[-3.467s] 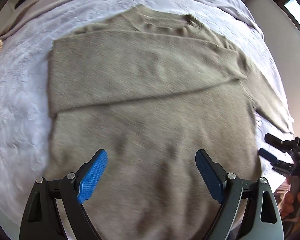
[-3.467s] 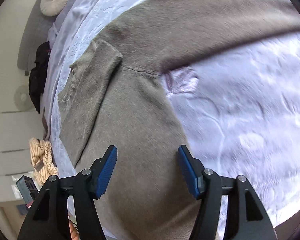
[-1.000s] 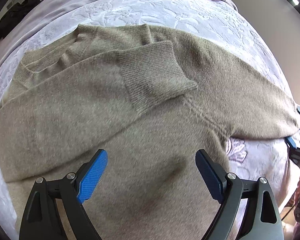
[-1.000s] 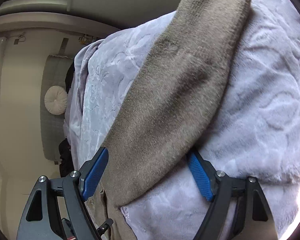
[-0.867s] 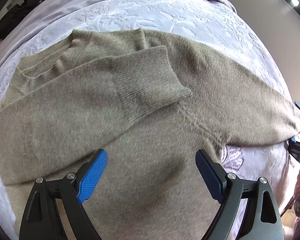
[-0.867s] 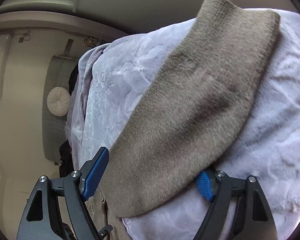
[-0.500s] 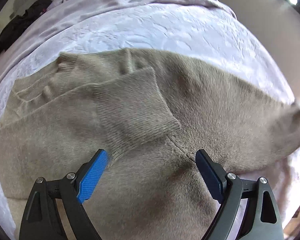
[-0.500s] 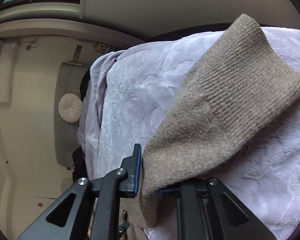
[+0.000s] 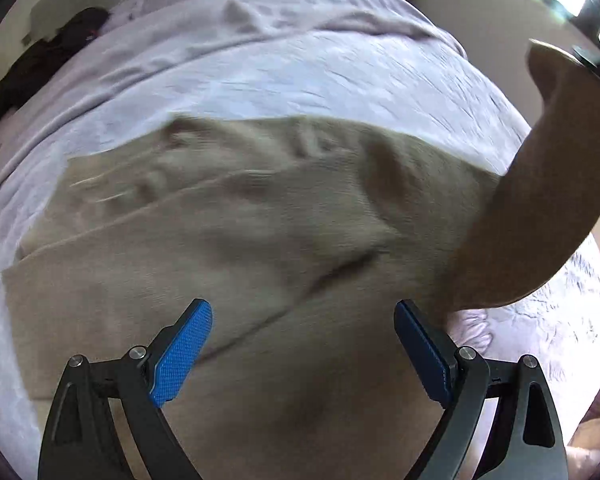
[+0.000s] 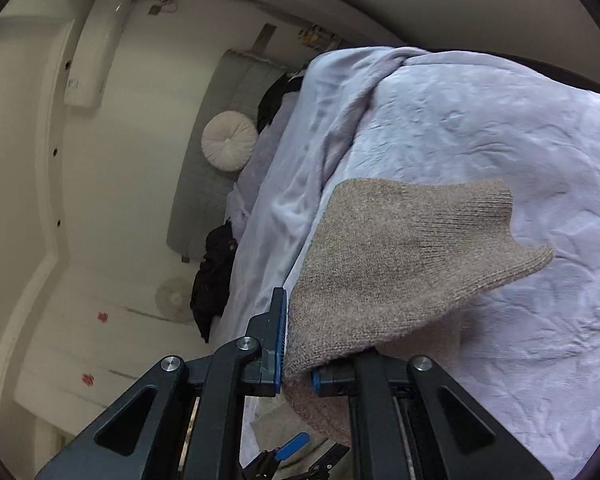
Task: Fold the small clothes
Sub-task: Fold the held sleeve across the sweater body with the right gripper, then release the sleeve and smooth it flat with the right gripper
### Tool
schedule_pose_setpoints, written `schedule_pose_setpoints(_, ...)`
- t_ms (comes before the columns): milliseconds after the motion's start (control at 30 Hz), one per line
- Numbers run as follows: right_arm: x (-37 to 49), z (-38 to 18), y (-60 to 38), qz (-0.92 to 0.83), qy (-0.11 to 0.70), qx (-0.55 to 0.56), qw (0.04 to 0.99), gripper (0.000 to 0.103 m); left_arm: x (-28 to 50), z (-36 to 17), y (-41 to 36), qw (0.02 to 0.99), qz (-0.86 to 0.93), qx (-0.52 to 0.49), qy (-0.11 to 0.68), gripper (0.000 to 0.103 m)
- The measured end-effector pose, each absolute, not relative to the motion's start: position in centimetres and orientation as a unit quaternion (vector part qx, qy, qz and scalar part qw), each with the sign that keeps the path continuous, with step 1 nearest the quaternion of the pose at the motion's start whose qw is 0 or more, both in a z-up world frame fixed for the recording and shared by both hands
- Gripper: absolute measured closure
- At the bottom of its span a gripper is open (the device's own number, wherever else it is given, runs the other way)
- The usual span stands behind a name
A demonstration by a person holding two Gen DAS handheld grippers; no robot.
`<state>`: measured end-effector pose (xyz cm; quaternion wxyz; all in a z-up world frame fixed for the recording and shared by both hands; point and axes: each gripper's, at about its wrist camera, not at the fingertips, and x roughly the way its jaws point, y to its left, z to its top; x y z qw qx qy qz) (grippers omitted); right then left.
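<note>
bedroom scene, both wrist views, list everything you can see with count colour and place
sweater: 1, beige, flat on the blanket, one sleeve lifted
blanket: 1, pale lilac, covering the bed
cushion: 1, round, cream, against the headboard
headboard: 1, grey quilted, at the wall
dark clothes: 2 heaps, black, beside the bed near the headboard
left gripper: 1, black with blue pads, open over the sweater
right gripper: 1, black with blue pads, shut on the sleeve
</note>
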<state>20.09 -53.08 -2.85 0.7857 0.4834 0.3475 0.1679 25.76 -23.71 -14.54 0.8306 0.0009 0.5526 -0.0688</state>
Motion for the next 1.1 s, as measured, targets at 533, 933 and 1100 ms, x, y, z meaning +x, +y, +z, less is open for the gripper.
schedule_pose_setpoints(533,22.1,-8.6,-19.3,0.356,0.546,0.128,0.747,0.09,18.4,-18.2,-2.6,0.801,0.087,-0.076,0.587,0.01)
schedule_pose_setpoints(933,23.0,-12.8,-21.2,0.247,0.595,0.244,0.724,0.047,16.9,-21.0,0.1,0.785,0.079,-0.118,0.603,0.01)
schedule_pose_setpoints(1100,23.8,-12.4,-21.1,0.228,0.584,0.297,0.72,0.096,15.5,-19.5,2.4,0.794,0.081,-0.136,0.587,0.01)
